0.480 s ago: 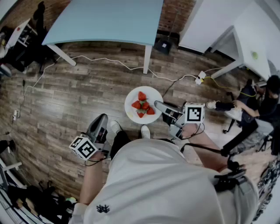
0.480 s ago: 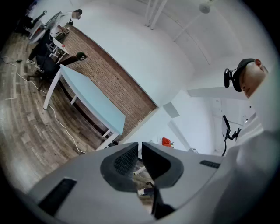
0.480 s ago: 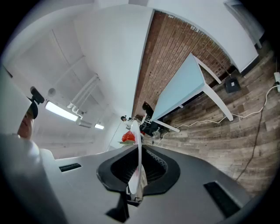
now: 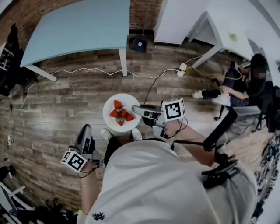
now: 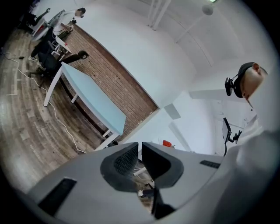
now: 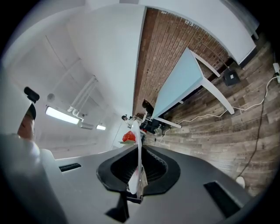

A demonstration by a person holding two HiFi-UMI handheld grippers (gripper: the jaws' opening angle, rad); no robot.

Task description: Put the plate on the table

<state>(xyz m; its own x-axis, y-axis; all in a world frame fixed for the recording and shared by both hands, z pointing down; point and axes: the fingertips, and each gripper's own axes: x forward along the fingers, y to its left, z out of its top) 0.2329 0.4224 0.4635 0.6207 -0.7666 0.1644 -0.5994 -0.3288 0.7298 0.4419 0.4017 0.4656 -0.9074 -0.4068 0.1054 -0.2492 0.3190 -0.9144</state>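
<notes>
Nearest to us, below our white shirt (image 4: 153, 183), the left gripper (image 4: 84, 130) hangs beside our left leg. Its grey jaws are drawn together to a thin slit, with nothing between them. Our right gripper (image 4: 137, 109) reaches in from the right and is clamped on the right rim of the round white plate (image 4: 130, 101). In the right gripper view the rim runs edge-on between the ribbed pads. We hold the plate roughly level over the brown wooden plank floor (image 4: 65, 105), just ahead of our white shoes (image 4: 106, 133). A small heap of red strawberries (image 4: 121, 114) sits on it.

Farther out, a white power strip (image 4: 181, 68) lies on the planks with cables trailing from it. Beyond that stands the pale blue rectangular table (image 4: 78, 30) on white legs, well apart from the plate and bare on top. A red brick wall (image 4: 142, 13) rises behind it. At the far right, a seated person (image 4: 245, 87) is next to a white table (image 4: 227, 26).
</notes>
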